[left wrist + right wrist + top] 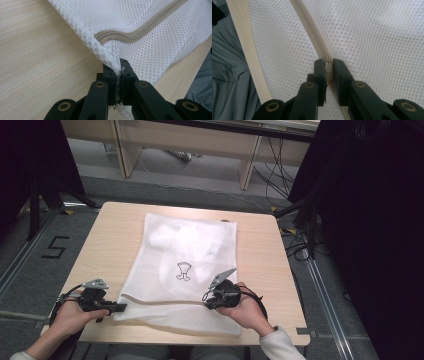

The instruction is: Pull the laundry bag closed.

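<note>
The left gripper (119,75) is pinching the mesh bag (185,270) corner at lower left; the right gripper (328,72) is clamping the zipper (312,32) pull (slipping likely if tugged hard).

The high view looks forward and down from above the person's side, taking in the whole wooden table (100,255), the grey floor around it and desk legs beyond. The white mesh bag (185,270) lies across the table's middle.

The left gripper view sits very close behind the left gripper (119,75), facing along its 2 black jaws at the bag's corner and its beige zipper (140,31).

The right gripper view sits just as near behind the right gripper (328,67), facing along the zipper.

All 3 views share the bag's near edge with its zipper.
</note>
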The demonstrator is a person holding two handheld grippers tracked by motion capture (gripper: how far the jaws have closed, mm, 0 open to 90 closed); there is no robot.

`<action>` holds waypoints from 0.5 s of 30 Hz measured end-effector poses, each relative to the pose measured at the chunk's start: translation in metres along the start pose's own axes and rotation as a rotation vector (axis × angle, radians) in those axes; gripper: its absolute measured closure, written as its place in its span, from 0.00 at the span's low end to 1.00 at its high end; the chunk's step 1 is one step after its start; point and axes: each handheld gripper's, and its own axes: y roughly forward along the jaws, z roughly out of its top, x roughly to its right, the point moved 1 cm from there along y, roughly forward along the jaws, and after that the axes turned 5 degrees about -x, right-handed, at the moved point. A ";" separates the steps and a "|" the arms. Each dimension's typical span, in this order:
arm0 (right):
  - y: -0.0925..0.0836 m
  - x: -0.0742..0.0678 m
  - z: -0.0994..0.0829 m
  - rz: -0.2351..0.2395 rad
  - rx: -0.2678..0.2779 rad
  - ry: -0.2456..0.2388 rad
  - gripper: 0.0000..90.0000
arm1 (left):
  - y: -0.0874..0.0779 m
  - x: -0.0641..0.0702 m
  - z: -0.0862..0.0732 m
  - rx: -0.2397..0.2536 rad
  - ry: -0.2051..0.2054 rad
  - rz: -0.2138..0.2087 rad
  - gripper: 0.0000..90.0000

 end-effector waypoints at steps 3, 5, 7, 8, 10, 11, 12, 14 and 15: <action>-0.002 0.001 -0.003 -0.003 -0.001 0.009 0.91 | 0.000 0.000 0.000 -0.001 0.000 -0.001 0.95; -0.002 0.001 -0.005 -0.008 0.003 0.011 0.91 | 0.000 0.000 0.000 -0.003 0.001 -0.001 0.95; -0.004 0.001 -0.007 -0.003 -0.001 0.017 0.91 | -0.001 0.000 0.000 -0.011 0.002 0.000 0.95; -0.004 0.001 -0.008 -0.009 0.000 0.019 0.91 | 0.000 0.000 0.000 0.002 -0.001 0.000 0.95; -0.005 0.002 -0.009 -0.013 0.000 0.021 0.91 | 0.000 0.000 0.000 0.000 0.002 0.002 0.95; -0.005 0.002 -0.009 -0.015 -0.002 0.024 0.91 | -0.001 0.000 0.000 -0.014 0.004 0.002 0.95; -0.005 0.002 -0.010 -0.015 0.003 0.024 0.91 | -0.001 0.000 0.000 -0.010 0.001 0.001 0.95; -0.007 0.002 -0.011 -0.017 0.000 0.024 0.91 | 0.000 0.000 0.000 0.003 -0.006 0.001 0.95; -0.007 0.000 -0.012 -0.013 -0.003 0.060 0.91 | 0.000 0.000 0.000 -0.001 0.000 0.001 0.95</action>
